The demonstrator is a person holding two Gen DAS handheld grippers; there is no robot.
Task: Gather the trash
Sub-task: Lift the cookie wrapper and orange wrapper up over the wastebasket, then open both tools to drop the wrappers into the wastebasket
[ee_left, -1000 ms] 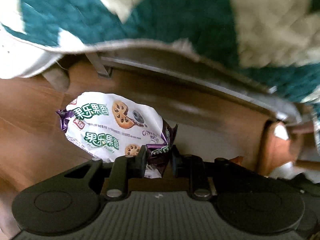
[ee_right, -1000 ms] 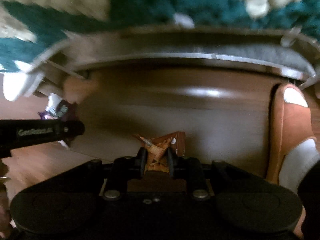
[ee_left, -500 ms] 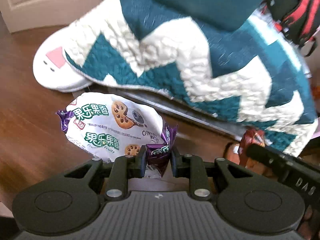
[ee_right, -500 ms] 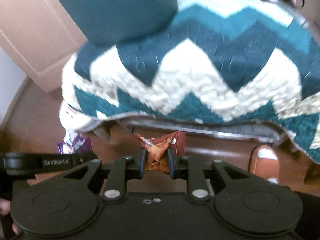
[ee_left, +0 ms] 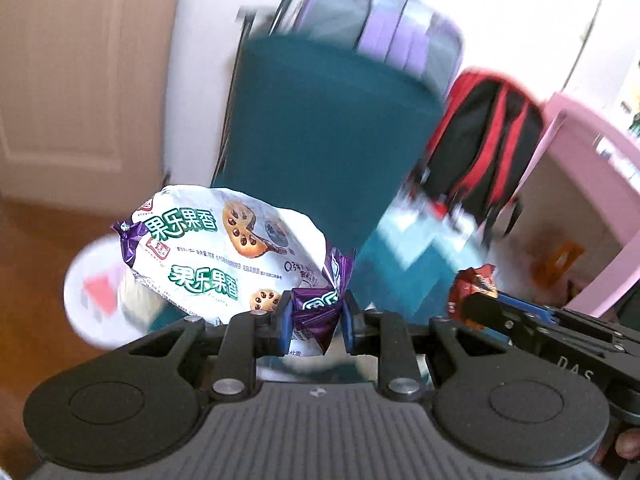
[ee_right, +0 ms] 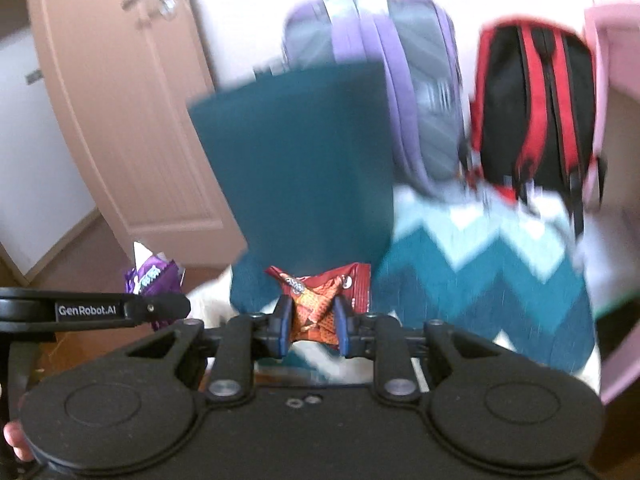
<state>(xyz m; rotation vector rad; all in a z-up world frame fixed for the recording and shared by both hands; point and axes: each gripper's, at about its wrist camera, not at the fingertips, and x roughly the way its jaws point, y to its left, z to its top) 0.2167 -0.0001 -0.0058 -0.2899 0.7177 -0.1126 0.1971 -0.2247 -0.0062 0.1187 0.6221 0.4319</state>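
Purple-ended white cookie packet (ee_left: 224,256), one, sits pinched in the left gripper (ee_left: 316,320); the right gripper (ee_right: 312,320) clamps one red-orange snack wrapper (ee_right: 320,300).

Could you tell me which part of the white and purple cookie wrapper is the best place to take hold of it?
Its crimped purple end, from behind the seal, is probably best. That end is gathered narrow and flat enough to fit between the pads, while the white body is wide and puffy. The left tongs grip exactly there now, with the wrapper sticking out ahead of them.
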